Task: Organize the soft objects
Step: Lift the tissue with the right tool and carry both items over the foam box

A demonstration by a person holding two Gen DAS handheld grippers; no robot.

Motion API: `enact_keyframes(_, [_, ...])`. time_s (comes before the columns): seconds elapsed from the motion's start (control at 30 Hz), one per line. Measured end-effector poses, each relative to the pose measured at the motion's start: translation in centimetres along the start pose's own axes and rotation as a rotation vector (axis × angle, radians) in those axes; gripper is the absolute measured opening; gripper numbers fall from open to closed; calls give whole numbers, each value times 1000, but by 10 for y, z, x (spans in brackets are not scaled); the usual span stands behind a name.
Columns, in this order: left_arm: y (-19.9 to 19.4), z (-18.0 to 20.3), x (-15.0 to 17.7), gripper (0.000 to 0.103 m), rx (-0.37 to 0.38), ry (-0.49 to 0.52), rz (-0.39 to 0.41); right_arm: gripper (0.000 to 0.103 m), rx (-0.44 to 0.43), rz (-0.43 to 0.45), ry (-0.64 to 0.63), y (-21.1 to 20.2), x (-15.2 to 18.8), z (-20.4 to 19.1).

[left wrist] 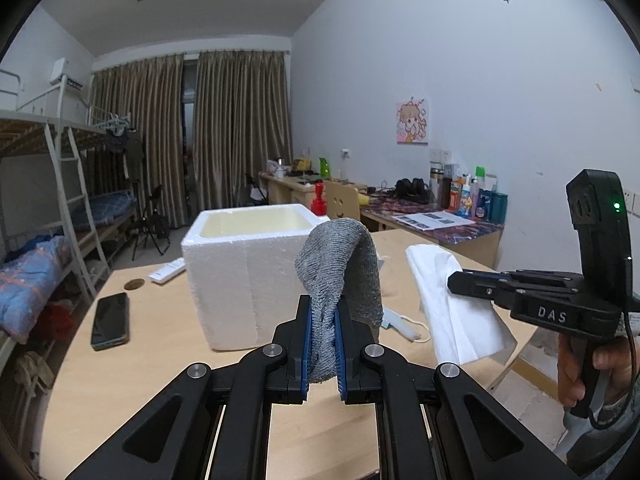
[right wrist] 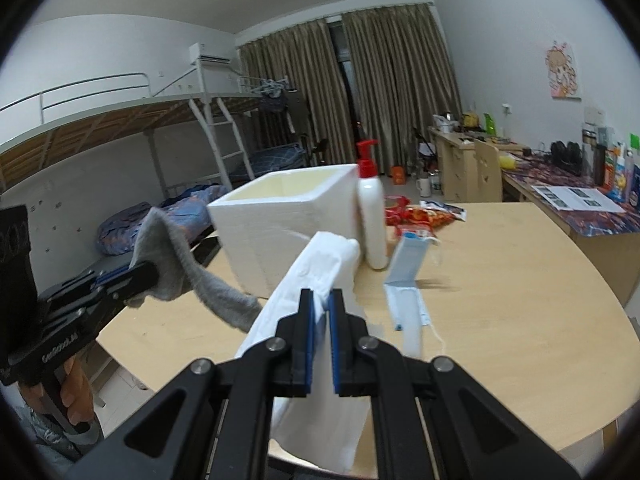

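Note:
My left gripper is shut on a grey knitted sock that droops over its fingers, held above the table just in front of the white foam box. It also shows in the right wrist view, with the sock hanging from it. My right gripper is shut on a white cloth that hangs below it, right of the box. In the left wrist view the right gripper holds the white cloth at the right.
A round wooden table carries a white pump bottle with a red top, blue face masks and snack packets. A black phone and a white remote lie left of the box. Desks line the right wall; bunk beds stand left.

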State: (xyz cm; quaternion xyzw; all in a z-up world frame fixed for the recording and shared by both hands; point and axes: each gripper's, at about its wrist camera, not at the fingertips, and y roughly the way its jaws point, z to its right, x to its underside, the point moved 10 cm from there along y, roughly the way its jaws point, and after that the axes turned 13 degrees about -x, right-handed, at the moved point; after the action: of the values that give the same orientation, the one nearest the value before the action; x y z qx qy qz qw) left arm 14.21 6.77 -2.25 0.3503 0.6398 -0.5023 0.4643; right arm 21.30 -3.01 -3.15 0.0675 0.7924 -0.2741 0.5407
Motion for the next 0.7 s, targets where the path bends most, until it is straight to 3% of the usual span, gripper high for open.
enact_keyframes(0.7, [-47,-50,-7,10,-133,-38,51,10,-121,40,-118,9,-14,-72])
